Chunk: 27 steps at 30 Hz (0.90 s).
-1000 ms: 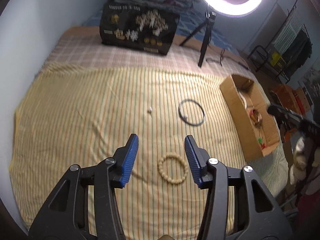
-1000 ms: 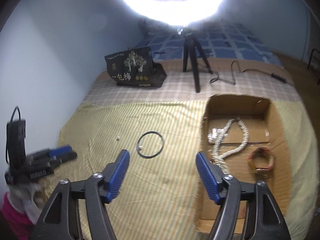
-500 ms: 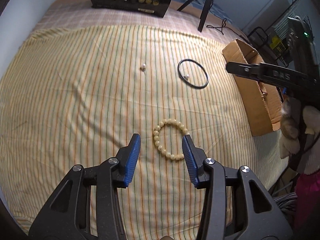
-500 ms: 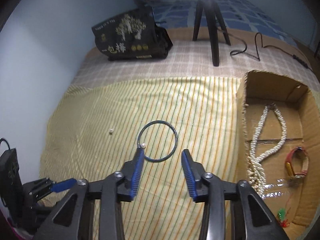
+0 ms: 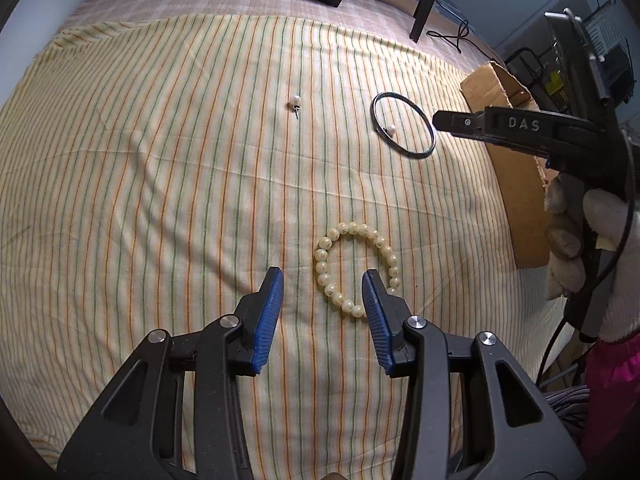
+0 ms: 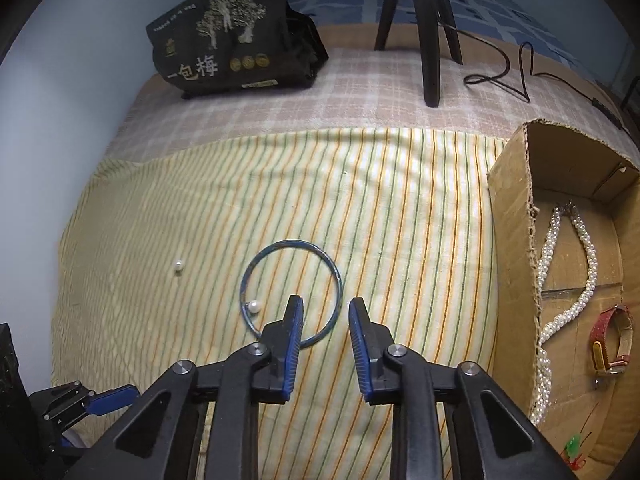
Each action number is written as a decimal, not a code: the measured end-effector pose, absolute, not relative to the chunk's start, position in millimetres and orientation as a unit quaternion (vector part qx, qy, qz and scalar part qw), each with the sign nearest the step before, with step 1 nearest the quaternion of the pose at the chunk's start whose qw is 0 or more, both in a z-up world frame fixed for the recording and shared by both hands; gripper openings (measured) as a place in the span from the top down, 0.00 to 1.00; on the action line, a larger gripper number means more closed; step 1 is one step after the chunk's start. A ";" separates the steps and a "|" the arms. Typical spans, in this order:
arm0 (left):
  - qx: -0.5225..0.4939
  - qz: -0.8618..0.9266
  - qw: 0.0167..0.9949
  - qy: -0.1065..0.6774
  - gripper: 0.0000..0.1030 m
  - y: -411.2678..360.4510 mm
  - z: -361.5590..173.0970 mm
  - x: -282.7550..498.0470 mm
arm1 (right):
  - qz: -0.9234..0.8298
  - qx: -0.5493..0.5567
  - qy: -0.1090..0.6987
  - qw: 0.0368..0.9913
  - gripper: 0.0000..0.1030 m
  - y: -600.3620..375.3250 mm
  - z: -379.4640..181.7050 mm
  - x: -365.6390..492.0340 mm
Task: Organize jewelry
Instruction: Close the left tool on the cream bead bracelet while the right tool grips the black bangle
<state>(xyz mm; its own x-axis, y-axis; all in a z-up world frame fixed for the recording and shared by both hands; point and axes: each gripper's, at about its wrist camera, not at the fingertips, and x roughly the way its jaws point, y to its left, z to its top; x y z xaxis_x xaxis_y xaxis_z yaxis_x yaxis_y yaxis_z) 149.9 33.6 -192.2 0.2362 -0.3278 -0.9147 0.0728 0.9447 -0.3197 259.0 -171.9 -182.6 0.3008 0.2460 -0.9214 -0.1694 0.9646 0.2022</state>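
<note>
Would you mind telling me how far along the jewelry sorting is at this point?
Partly done. The pearl necklace and red watch already lie in the cardboard box. Nothing is gripped: the left tool is open around the near side of the bead bracelet, and the right tool is open over the dark bangle. Both, plus two loose pearls, remain on the striped cloth.

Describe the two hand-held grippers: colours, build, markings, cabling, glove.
Both the left hand-held gripper and the right hand-held gripper are black plastic frames with triangular cut-outs and silver pivot screws, and carry blue ribbed pads. From the left camera, the right one shows white "DAS" lettering, a black cable and a white-gloved hand with a magenta sleeve.
</note>
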 end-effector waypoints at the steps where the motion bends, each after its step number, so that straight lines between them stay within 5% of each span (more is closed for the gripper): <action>1: -0.106 -0.128 0.778 0.606 0.60 33.5 -193.4 151.0 | 0.127 0.032 0.578 0.806 0.78 -172.1 -184.0 259.7; 3: -0.105 -0.126 0.775 0.610 0.66 33.0 -196.2 153.1 | 0.125 0.030 0.579 0.805 0.79 -171.9 -187.1 260.8; 23: -0.088 -0.115 0.775 0.615 0.69 14.9 -222.7 167.8 | 0.119 0.001 0.588 0.800 0.83 -158.7 -208.3 270.1; 25: -0.068 -0.112 0.781 0.611 0.73 10.2 -222.9 167.2 | 0.118 -0.004 0.587 0.801 0.83 -156.5 -209.5 270.4; 27: -0.057 -0.102 0.787 0.606 0.87 7.9 -224.5 168.9 | 0.118 -0.006 0.586 0.802 0.85 -155.2 -209.6 270.9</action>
<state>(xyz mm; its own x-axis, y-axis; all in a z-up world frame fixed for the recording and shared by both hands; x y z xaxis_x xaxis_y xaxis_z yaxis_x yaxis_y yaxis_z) 168.9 7.9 -224.5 0.2450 -0.2301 -0.9418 0.0909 0.9726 -0.2139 270.9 -155.2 -209.6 0.2867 0.1809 -0.9408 -0.1961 0.9723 0.1272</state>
